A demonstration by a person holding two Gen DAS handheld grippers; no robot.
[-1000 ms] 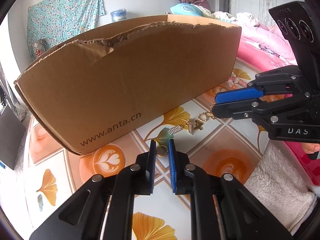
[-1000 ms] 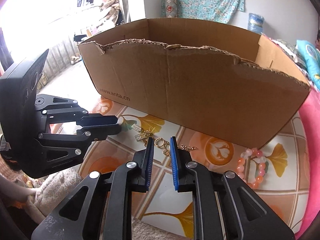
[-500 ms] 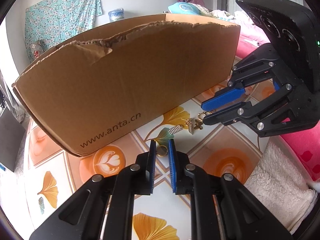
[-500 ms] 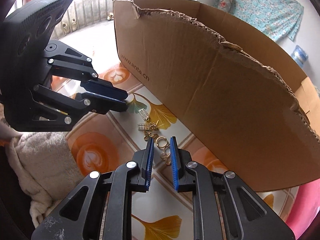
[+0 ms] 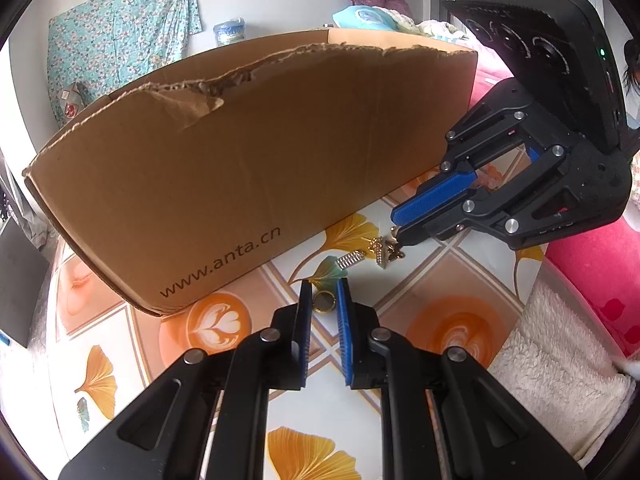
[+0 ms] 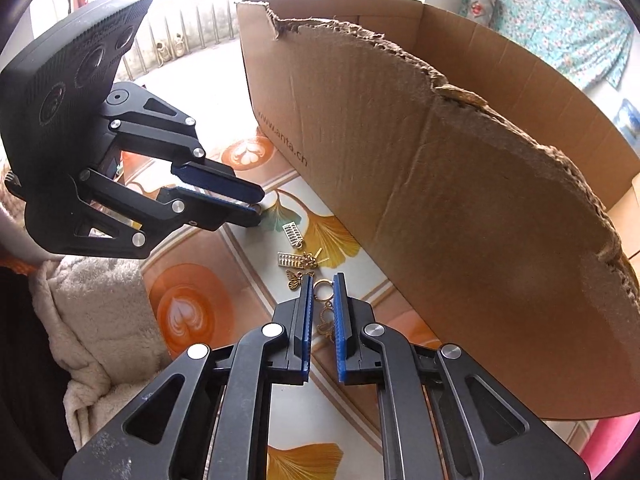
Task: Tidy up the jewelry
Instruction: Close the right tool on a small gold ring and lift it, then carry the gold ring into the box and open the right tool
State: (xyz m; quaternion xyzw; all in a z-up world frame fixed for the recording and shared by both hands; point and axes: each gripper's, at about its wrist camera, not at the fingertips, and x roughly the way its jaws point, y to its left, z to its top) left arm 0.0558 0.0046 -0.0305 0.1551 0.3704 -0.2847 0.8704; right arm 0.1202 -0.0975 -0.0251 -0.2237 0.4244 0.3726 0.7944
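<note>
The torn corrugated cardboard box [image 5: 248, 152] stands on the glossy patterned tabletop [image 5: 452, 292], its long wall just behind the jewelry. The right gripper [image 6: 322, 292] straddles a gold chain with ring clasp [image 6: 322, 289], links trailing back along its slightly parted fingers [image 6: 307, 312]. The left gripper [image 5: 324, 300] brackets a small gold ring [image 5: 324, 303], fingers narrowly apart, nothing pinched yet (each piece has its nearer hand). Flat ribbed charms [image 6: 291, 233] lie between.
</note>
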